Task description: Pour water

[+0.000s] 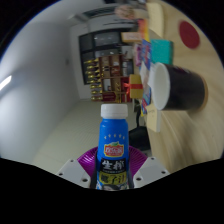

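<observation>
standing upright between the claw's (112, 170) two fingers is a small bottle (113, 145) with a white cap and a blue label bearing a red and white mark; the purple pads (84, 159) sit close at either side of its lower body, and it looks pinched between them, though the contact points are low down and partly hidden, so the grip reads as closed on the bottle rather than spread; the whole scene appears tilted, with the wooden table (185, 125) sloping away to the right of the claw; just ahead of the bottle and to the right stands a dark cup (172, 86) with a pale rim, its mouth turned toward the claw; the cup is near the bottle's cap but apart from it; beyond the bottle, ahead and slightly left, is a rack (104, 68) of brown and pale pieces that i cannot make out in detail; farther off to the right lie colourful boxes (160, 44) and a red round thing (189, 36) on the table; a pale floor (50, 125) spreads to the left of the claw.
</observation>
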Motion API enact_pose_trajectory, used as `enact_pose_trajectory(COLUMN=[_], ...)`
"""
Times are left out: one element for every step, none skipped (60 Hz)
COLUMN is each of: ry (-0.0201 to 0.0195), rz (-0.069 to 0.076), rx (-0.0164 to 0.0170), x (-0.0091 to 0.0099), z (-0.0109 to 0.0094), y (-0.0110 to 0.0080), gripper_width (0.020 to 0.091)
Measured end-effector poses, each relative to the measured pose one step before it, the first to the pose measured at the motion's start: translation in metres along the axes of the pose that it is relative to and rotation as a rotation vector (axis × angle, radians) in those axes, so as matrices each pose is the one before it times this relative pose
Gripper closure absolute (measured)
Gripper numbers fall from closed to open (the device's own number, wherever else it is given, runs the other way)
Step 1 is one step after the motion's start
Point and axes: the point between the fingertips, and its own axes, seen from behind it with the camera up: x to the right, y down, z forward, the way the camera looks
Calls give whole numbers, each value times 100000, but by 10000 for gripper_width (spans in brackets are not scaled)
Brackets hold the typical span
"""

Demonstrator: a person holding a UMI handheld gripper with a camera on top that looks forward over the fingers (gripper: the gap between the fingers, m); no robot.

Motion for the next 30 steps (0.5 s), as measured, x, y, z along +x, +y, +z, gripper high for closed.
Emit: enact_pose_trajectory(ry=[-490, -176, -621, -226, -1078, -1350, -1442, -1440, -1266, -853, -926, -924, -848, -754, -713, -707, -729, -833, -859, -430, -504, -418, -426, -393, -291, -248, -190, -235, -251, -141], rz=[4292, 4797, 4563, 4807, 4197, 3568, 2933, 2324, 1827, 1945, 1215, 1183, 1282, 1488, 1852, 2136, 2406, 2857, 2634, 1466, 1184, 674, 253, 54, -7, 258, 174, 334, 399, 426], rx=[-309, -123, -232, 1097, 59, 141, 111, 179, 171, 345, -134, 504, 532, 497, 485, 442, 550, 596, 232, 1513, 597, 446, 362, 174, 38, -121, -265, -207, -76, 59], x=[180, -546, 144, -907, -127, -222, -240, -251, -223, -483, 43, -164, -164, -172, -121, -90, -82, -431, -301, 41, -106, -82, -1, -73, -47, -301, -172, -117, -115, -50], z=[-52, -35, -152, -760, -56, -69, -123, -118, -161, -207, 908, -142, -103, -136, -114, -135, -162, -770, -820, 1349, -43, -205, -35, -181, -131, -1035, 1241, 40, 314, -23], y=[-134, 70, -113, 2432, -220, -199, -159, -91, -66, 146, -1807, -125, -59, -37, -4, -21, -56, 81, -430, 705, -67, -1, -65, 97, 117, 776, -822, 58, -218, 15], gripper_width=[679, 679, 678, 673, 675, 675, 678, 677, 673, 677, 675, 675, 673, 676, 675, 675, 676, 672, 676, 677, 676, 674, 676, 678, 678, 678, 676, 673, 673, 674])
